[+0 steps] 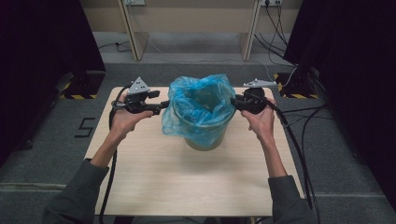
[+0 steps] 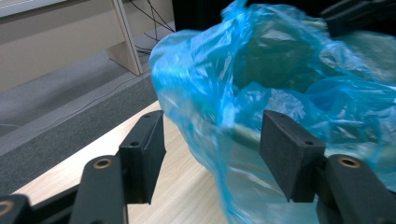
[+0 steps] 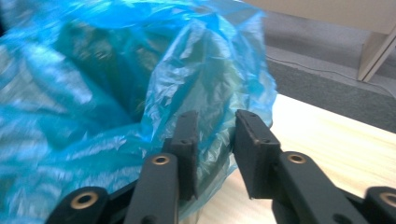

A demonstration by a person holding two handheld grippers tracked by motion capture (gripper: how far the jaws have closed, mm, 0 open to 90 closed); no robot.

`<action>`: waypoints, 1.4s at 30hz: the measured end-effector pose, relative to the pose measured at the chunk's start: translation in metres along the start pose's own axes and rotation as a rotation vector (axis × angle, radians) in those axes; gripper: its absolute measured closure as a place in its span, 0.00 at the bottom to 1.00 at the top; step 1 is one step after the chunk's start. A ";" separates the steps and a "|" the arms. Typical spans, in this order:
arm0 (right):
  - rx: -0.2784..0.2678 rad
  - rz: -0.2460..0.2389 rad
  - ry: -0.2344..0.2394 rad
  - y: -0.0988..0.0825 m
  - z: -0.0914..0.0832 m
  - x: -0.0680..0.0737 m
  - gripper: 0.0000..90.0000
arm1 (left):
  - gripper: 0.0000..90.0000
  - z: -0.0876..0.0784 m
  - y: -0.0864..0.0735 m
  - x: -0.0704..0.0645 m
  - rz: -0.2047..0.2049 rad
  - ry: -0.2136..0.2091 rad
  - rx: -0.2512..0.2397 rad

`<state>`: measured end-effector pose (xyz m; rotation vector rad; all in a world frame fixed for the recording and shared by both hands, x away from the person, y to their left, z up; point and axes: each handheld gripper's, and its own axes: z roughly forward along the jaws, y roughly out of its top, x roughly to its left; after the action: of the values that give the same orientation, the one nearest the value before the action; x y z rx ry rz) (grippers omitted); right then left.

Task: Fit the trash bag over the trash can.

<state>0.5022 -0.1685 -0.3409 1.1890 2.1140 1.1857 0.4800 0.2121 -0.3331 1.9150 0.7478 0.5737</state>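
A thin blue plastic bag (image 1: 201, 105) lines a round greenish bucket (image 1: 205, 140) in the middle of the wooden table (image 1: 187, 177); its crumpled edge stands up above the rim. My left gripper (image 1: 164, 105) is at the bag's left side, level, with its jaws wide open. In the left gripper view (image 2: 212, 126) the bag (image 2: 280, 70) hangs loosely between the pads without being pressed. My right gripper (image 1: 233, 101) is at the bag's right edge. In the right gripper view (image 3: 216, 116) its jaws stand narrow around a fold of the bag (image 3: 93, 70), with a gap still showing.
A person's two forearms in grey sleeves come in from the table's near edge. Cables (image 1: 299, 154) trail from the right gripper over the table's right edge onto the grey carpet. Wooden desk legs (image 1: 133, 37) stand beyond the table's far edge.
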 end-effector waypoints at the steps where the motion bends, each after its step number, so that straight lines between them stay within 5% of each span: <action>1: 0.000 -0.004 0.002 0.002 0.003 -0.002 0.79 | 0.44 0.000 0.001 -0.001 0.002 -0.001 0.000; 7: 0.032 -0.048 0.030 0.018 0.026 -0.017 0.79 | 0.41 0.002 0.011 -0.002 0.004 0.008 0.000; 9: 0.049 -0.069 0.016 0.022 0.028 -0.015 0.70 | 0.40 0.003 0.014 -0.003 -0.007 0.006 -0.009; 12: 0.023 -0.031 -0.027 0.025 0.016 -0.007 0.55 | 0.39 0.005 0.019 -0.004 -0.006 0.002 -0.016; 17: 0.028 -0.028 -0.064 0.013 -0.006 0.018 0.47 | 0.39 0.011 0.027 -0.010 0.006 -0.004 -0.023; 22: 0.047 -0.045 -0.081 0.002 -0.008 0.024 0.58 | 0.39 0.018 0.032 -0.014 0.019 -0.008 -0.031; 25: 0.046 -0.041 -0.085 0.002 -0.002 0.014 0.69 | 0.40 0.022 0.038 -0.018 0.042 -0.014 -0.030; 32: 0.020 0.015 -0.031 0.010 0.017 -0.010 0.75 | 0.43 0.039 0.048 -0.028 0.067 -0.005 0.017; 34: 0.020 0.015 -0.033 0.012 0.020 -0.012 0.75 | 0.50 0.046 0.047 -0.026 0.090 0.016 0.048; 36: 0.020 0.016 -0.032 0.012 0.021 -0.012 0.75 | 0.70 0.050 0.044 -0.020 0.089 -0.024 0.060; 39: 0.020 0.006 -0.038 0.010 0.018 -0.011 0.73 | 0.92 0.049 0.035 -0.006 0.091 0.021 0.065; 42: 0.019 -0.002 -0.044 0.010 0.016 -0.010 0.72 | 0.96 0.052 0.023 0.013 0.022 0.023 0.068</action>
<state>0.5242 -0.1670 -0.3414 1.2103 2.0975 1.1311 0.5292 0.1819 -0.3335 1.9841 0.7708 0.5910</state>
